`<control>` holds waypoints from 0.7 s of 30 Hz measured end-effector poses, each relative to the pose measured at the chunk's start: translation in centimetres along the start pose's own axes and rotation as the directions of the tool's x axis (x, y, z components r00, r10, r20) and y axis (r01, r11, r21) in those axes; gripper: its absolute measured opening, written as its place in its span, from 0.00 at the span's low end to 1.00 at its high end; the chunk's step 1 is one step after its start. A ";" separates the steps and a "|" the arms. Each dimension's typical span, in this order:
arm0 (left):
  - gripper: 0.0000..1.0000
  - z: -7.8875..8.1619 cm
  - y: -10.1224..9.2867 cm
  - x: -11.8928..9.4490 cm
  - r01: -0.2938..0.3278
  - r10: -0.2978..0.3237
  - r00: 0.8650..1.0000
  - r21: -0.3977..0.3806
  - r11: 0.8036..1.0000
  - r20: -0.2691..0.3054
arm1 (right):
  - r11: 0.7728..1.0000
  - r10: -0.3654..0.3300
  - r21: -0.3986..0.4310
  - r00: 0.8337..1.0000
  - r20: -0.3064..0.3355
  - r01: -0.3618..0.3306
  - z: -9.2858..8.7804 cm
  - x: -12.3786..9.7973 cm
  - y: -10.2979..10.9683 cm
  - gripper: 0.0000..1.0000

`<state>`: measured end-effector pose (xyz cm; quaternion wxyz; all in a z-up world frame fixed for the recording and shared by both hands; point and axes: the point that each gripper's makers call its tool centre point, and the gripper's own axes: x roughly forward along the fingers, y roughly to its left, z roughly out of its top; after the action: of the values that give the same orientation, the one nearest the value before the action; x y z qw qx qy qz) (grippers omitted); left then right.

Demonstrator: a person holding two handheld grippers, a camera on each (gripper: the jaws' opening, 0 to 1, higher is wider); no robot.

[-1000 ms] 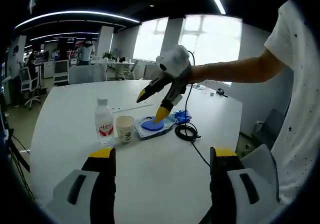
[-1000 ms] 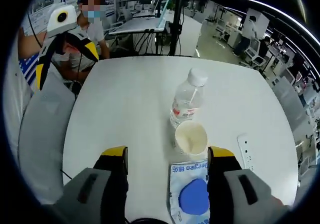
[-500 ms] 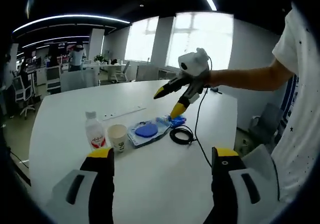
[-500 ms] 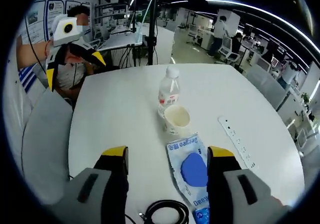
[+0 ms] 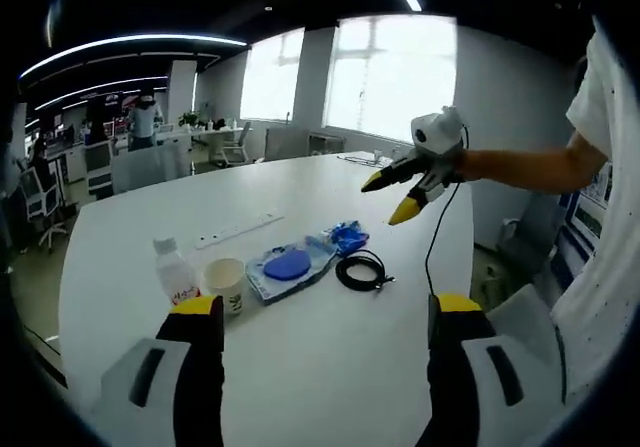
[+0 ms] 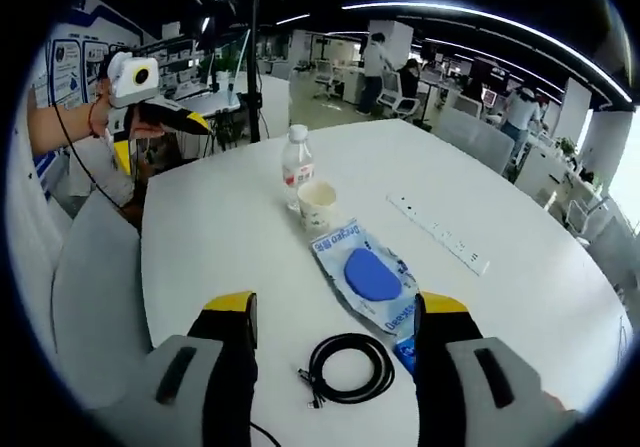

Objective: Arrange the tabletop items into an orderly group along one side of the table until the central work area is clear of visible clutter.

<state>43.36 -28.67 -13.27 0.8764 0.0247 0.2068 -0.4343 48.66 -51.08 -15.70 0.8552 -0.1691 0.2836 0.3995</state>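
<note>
We are at the start of the tidying, by our reading: nothing is in either grip, and the clutter sits in a loose row across the middle of the white bench (image 6: 230, 227).

Both tools hang above the bench, well clear of every item. The left gripper (image 5: 318, 312) has its jaws spread wide with nothing between them; from the right gripper view we see it held up off the bench's near edge (image 6: 150, 117). The right gripper (image 6: 335, 307) is likewise wide open and empty, and in the left gripper view it hangs high over the far side of the bench (image 5: 405, 192).

The things to move lie close together:
- a water bottle (image 6: 296, 168) standing upright, with a paper cup (image 6: 317, 205) just beside it
- a flat packet (image 6: 365, 279) with a blue disc on it, next to the cup
- a small blue wrapper (image 5: 348, 235) at the packet's far end
- a coiled black cable (image 6: 350, 367), nearest the right gripper
- a white power strip (image 6: 438, 232) lying apart from the row

The next move, as we judge it, calls for choosing a side and bringing one open gripper down on the nearest piece. The cable suits the right gripper, though a loose coil may spring apart when lifted. The bottle and cup suit the left, and the cup will tip easily if nudged. We cannot tell whether the cup holds anything.
</note>
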 end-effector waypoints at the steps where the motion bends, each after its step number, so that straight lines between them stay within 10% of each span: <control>1: 0.86 0.0 -0.1 0.1 0.001 -0.001 1.000 -0.002 1.000 -0.001 | 1.000 -0.013 0.015 1.000 0.000 0.013 -0.8 -0.7 -0.1 0.62; 21: 1.00 -4.2 -1.3 3.2 -0.024 0.021 0.995 -0.027 0.999 -0.097 | 0.958 -0.144 0.242 0.988 -0.051 0.152 -12.1 -7.9 0.8 0.65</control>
<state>42.64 -30.91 -18.16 0.8704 0.0358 0.2549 -0.4196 39.70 -61.47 -20.32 0.8922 -0.0893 0.3314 0.2934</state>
